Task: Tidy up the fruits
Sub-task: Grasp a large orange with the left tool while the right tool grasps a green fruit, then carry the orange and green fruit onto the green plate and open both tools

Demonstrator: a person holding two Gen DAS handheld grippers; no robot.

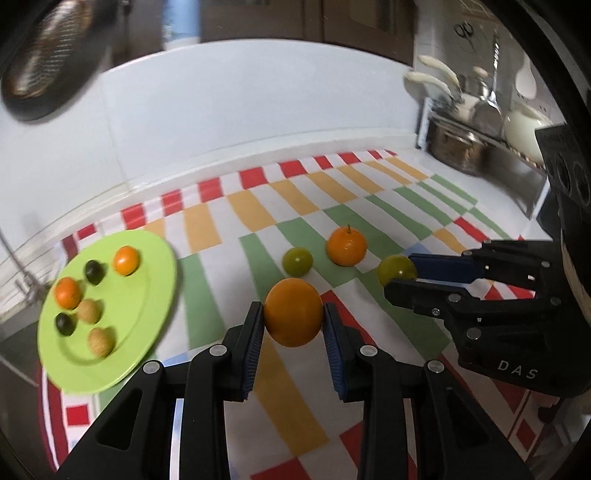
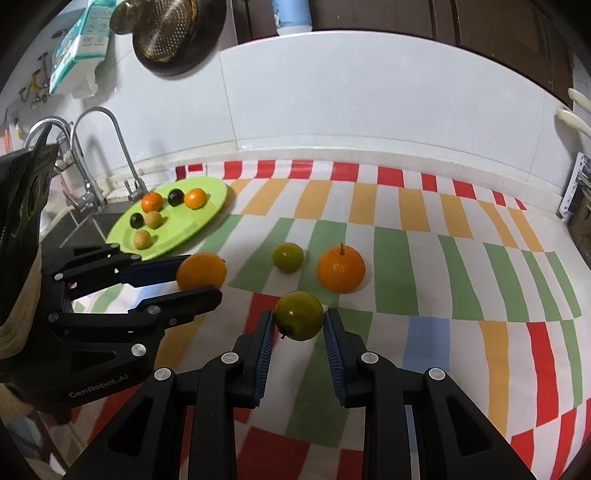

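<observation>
My left gripper (image 1: 293, 314) is shut on a smooth orange fruit (image 1: 293, 312) and holds it above the checked cloth; it shows in the right wrist view too (image 2: 201, 271). My right gripper (image 2: 299, 321) is shut on a green fruit (image 2: 299, 315), also seen from the left wrist (image 1: 397, 267). A stemmed orange (image 2: 341, 269) and a second green fruit (image 2: 288, 257) lie on the cloth between them. A green plate (image 1: 155, 258) at the left holds several small fruits: orange, dark and tan.
A sink with a faucet (image 2: 122, 147) lies left of the plate. A dish rack with pots and ladles (image 1: 476, 125) stands at the right. A dark pan (image 2: 177, 33) hangs on the tiled back wall.
</observation>
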